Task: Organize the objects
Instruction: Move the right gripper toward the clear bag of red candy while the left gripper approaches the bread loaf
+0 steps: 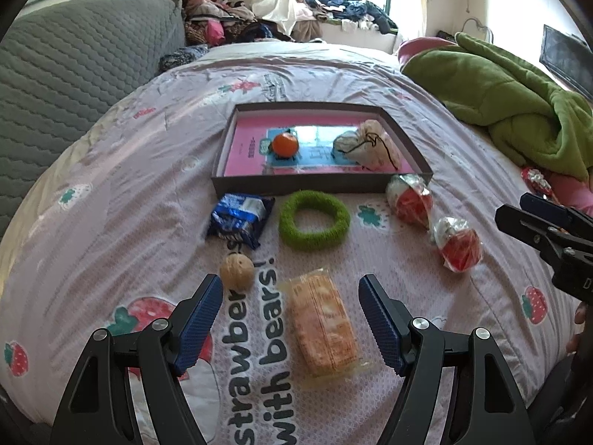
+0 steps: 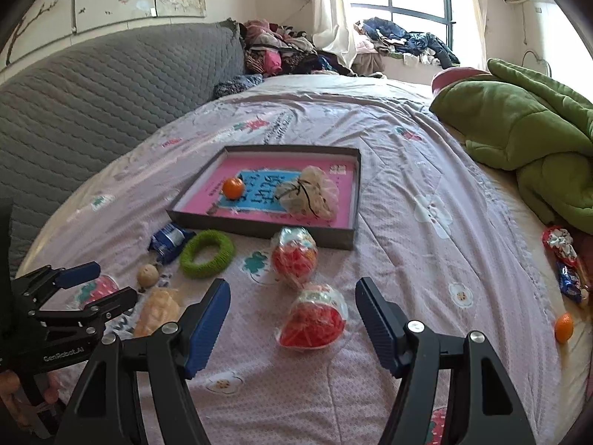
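A shallow grey box with a pink book inside holds an orange and a white mesh pouch. In front of it lie a blue snack packet, a green ring, a walnut, an orange wafer pack and two red-and-clear wrapped balls. My left gripper is open above the wafer pack. My right gripper is open around the nearer wrapped ball.
A green blanket lies at the right. A grey quilted headboard stands at the left. More snacks and a second orange lie at the bed's right edge. Clothes are piled by the window.
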Tool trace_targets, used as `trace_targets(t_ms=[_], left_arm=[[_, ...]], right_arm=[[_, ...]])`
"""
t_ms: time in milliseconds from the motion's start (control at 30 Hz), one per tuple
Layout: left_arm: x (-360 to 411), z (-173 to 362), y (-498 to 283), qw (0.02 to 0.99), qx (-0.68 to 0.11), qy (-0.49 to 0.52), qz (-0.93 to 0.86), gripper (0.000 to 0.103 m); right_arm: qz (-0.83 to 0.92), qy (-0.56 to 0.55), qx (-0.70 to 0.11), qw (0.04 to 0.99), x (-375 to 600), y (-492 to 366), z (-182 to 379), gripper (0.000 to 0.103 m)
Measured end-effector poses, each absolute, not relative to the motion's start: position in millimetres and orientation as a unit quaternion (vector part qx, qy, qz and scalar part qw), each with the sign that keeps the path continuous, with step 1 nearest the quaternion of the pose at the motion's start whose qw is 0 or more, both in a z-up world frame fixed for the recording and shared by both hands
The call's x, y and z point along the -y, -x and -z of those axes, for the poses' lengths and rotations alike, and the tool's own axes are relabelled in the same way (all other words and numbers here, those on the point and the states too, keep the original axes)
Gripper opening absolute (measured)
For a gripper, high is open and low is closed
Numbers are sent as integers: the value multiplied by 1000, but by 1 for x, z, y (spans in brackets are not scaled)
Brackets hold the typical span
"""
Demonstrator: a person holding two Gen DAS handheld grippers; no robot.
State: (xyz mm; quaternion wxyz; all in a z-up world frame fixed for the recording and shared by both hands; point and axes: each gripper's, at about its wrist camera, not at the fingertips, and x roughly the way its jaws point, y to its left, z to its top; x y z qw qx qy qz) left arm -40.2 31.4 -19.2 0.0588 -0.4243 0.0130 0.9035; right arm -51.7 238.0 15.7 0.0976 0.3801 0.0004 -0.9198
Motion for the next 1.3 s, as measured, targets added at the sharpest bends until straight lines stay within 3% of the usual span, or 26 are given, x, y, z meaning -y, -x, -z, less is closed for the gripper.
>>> trace_targets(t_ms=[1300], left_arm=[[-43,45,36,56,0,467,-883,77]], right_arm=[[897,-432,-31,83,-232,55,18,70]])
